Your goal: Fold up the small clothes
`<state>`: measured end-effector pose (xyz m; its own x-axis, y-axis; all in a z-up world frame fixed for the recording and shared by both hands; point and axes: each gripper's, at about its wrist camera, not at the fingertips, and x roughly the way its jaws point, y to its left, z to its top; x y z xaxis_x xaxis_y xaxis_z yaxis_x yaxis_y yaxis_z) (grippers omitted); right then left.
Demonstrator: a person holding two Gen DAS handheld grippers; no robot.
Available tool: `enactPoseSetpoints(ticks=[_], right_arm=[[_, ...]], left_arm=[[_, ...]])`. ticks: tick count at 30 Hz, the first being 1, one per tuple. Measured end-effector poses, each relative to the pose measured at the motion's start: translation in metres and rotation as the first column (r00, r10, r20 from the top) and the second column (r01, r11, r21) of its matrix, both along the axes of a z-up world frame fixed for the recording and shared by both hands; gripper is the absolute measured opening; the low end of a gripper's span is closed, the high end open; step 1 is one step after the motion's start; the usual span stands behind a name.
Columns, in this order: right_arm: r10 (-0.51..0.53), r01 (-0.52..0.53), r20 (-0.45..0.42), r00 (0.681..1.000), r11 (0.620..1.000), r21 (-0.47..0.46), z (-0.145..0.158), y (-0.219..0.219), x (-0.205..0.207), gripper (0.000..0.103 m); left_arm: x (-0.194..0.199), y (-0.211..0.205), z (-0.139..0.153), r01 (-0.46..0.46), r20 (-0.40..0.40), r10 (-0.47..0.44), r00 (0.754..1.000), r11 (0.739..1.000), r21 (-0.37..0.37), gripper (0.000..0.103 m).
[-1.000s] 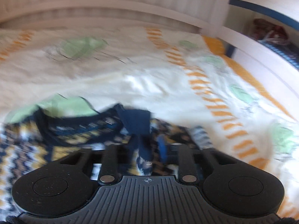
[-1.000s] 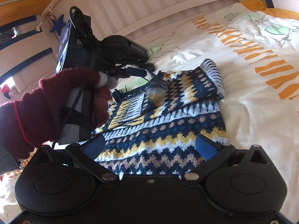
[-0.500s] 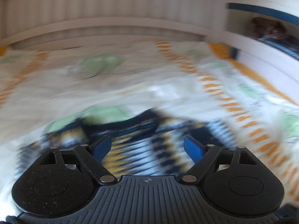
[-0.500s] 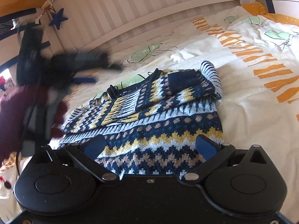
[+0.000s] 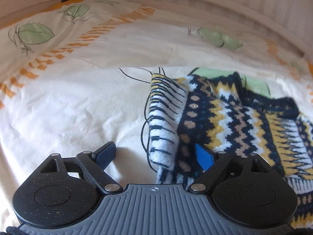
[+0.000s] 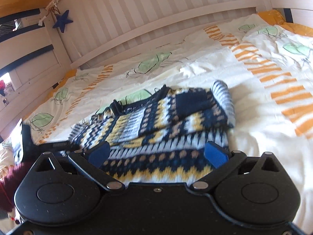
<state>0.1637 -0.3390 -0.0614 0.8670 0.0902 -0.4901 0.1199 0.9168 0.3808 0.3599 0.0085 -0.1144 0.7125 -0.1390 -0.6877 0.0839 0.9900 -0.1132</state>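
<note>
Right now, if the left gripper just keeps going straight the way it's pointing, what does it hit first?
Most likely the folded edge of the knitted sweater: the open left gripper points along that white-and-navy striped fold, with its right pad already at the knit. Depth is unclear; angled slightly left, it would meet only the bedsheet.

both the left tool (image 5: 155,155) and right tool (image 6: 157,153) gape wide, gripping nothing.

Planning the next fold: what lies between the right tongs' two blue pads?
In the right wrist view, the open right tongs frame only the navy, yellow and white patterned knit sweater, its folded layers lying on the white printed bedsheet.
</note>
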Motion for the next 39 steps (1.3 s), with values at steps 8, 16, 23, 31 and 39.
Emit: enactPoseSetpoints(ticks=[8, 16, 23, 31, 39], right_arm=[[0.011, -0.010, 0.014, 1.000, 1.000, -0.021, 0.000, -0.033, 0.065, 0.097], [-0.086, 0.077, -0.121, 0.989, 0.994, -0.076, -0.032, -0.045, 0.112, 0.081], [-0.081, 0.081, -0.142, 0.987, 0.997, -0.006, -0.039, -0.051, 0.121, 0.044], [-0.121, 0.119, -0.022, 0.992, 0.988, -0.094, 0.000, -0.052, 0.091, 0.010], [-0.099, 0.096, -0.054, 0.994, 0.994, -0.043, -0.008, -0.073, 0.092, 0.029]], left_arm=[[-0.014, -0.005, -0.011, 0.012, 0.096, -0.014, 0.995, 1.000, 0.027, 0.093], [-0.017, 0.018, -0.016, 0.012, 0.135, 0.007, 0.991, 0.990, -0.139, 0.094], [-0.017, 0.024, -0.016, 0.012, 0.143, 0.017, 0.990, 0.981, -0.194, 0.094], [-0.013, 0.019, 0.000, 0.030, 0.105, -0.016, 0.994, 0.991, -0.134, 0.094], [-0.013, -0.001, 0.030, 0.112, 0.167, -0.112, 0.980, 0.994, 0.008, 0.094]])
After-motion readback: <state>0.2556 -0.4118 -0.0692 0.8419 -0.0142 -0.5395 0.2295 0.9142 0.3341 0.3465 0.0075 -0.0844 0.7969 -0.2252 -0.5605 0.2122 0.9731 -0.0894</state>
